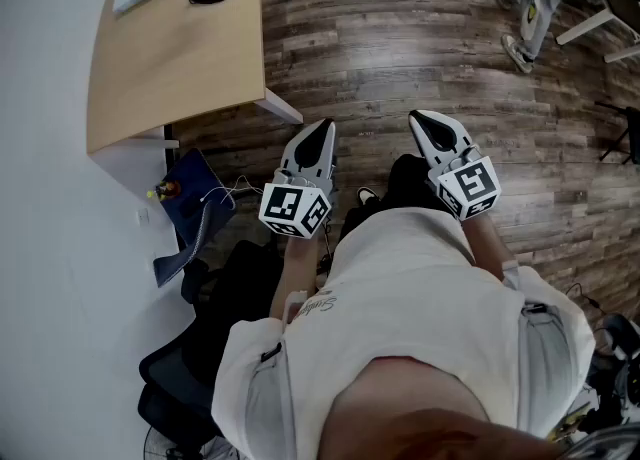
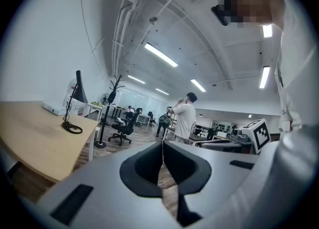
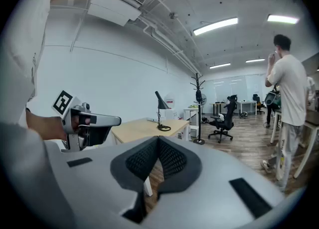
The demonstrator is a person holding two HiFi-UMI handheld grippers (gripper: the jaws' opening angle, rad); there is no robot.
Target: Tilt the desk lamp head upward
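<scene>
Pale wooden desk [image 3: 145, 129], slim black lamp [image 3: 161, 102]

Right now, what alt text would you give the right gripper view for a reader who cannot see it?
The right gripper, jaws shut and empty, points across an office at a black desk lamp on a wooden desk. The left gripper shows at the left; a person in white stands at the right.
</scene>
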